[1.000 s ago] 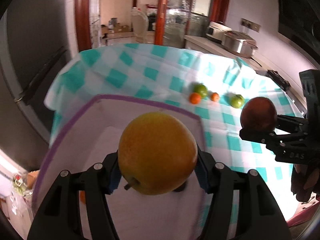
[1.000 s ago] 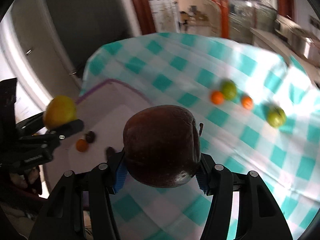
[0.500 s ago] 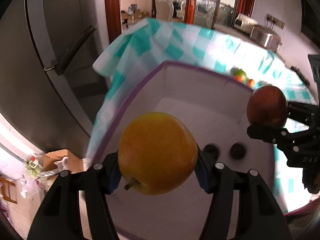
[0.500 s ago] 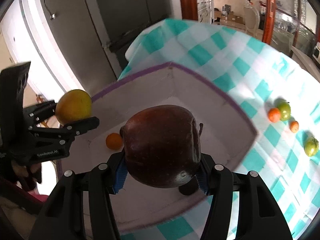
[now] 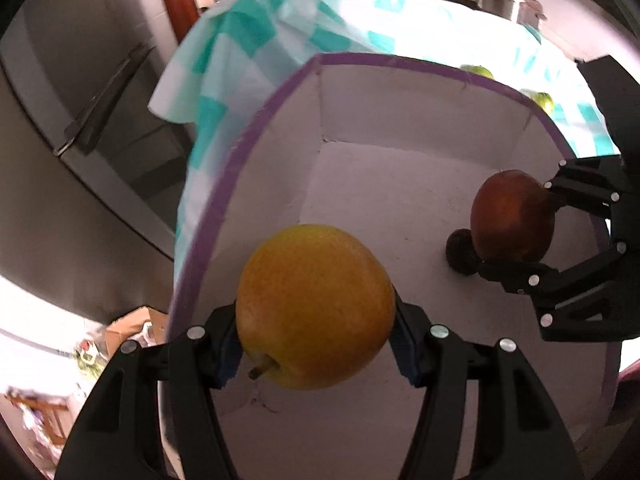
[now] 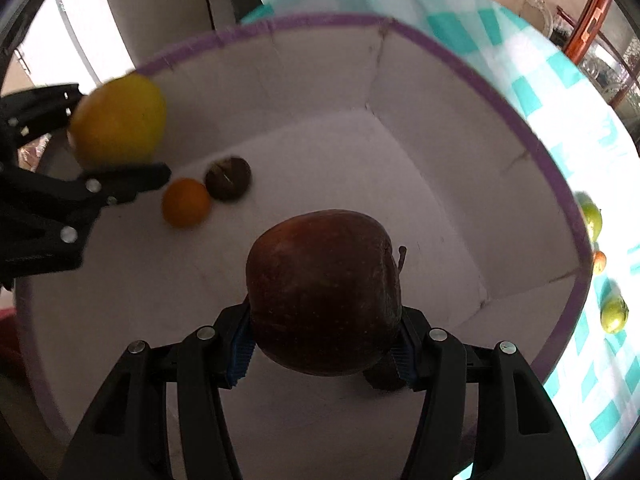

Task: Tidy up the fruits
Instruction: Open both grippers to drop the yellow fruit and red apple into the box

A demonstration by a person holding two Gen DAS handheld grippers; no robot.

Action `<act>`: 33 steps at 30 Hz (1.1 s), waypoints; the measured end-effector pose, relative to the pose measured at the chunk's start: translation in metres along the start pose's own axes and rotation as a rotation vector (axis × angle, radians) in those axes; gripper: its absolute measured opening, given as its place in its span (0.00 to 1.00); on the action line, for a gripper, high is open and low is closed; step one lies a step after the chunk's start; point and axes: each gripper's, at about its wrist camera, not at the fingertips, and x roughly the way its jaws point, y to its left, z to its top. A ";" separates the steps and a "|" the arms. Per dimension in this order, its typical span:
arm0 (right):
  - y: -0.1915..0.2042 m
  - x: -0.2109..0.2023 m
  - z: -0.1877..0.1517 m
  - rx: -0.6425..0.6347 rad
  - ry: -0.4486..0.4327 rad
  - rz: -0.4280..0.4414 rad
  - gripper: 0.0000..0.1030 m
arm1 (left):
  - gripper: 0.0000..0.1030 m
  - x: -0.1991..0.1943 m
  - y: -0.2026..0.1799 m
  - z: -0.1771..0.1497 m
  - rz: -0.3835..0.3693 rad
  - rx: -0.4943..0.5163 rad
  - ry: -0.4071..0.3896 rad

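My left gripper (image 5: 316, 344) is shut on a yellow apple (image 5: 314, 306), held over the near left part of a white box with a purple rim (image 5: 224, 200). My right gripper (image 6: 322, 344) is shut on a dark red apple (image 6: 324, 290), inside the same box (image 6: 520, 108). From the left wrist view the red apple (image 5: 512, 216) hangs at the box's right side; from the right wrist view the yellow apple (image 6: 118, 120) sits at the left. On the box floor lie a small orange fruit (image 6: 186, 202) and a dark brown fruit (image 6: 228, 178).
The box stands on a table with a teal-and-white checked cloth (image 6: 480, 28). Beyond the box's right wall lie green fruits (image 6: 614, 312) and a small orange one (image 6: 599, 262). A grey refrigerator (image 5: 80, 120) stands to the left of the table.
Both grippers have come down and over from above the cloth into the box, each keeping its apple. The box now fills both views and the loose fruits have slid to the edge.
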 end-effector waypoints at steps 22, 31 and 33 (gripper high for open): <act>-0.008 -0.052 -0.024 -0.057 -0.224 0.082 0.79 | 0.94 -0.013 -0.015 0.006 0.133 -0.097 -0.055; -0.075 -0.115 -0.054 0.156 -0.449 -0.017 0.79 | 0.98 -0.042 -0.050 0.029 0.240 -0.157 -0.157; -0.103 -0.120 -0.066 0.235 -0.454 -0.036 0.79 | 0.98 -0.046 -0.069 0.042 0.235 -0.140 -0.169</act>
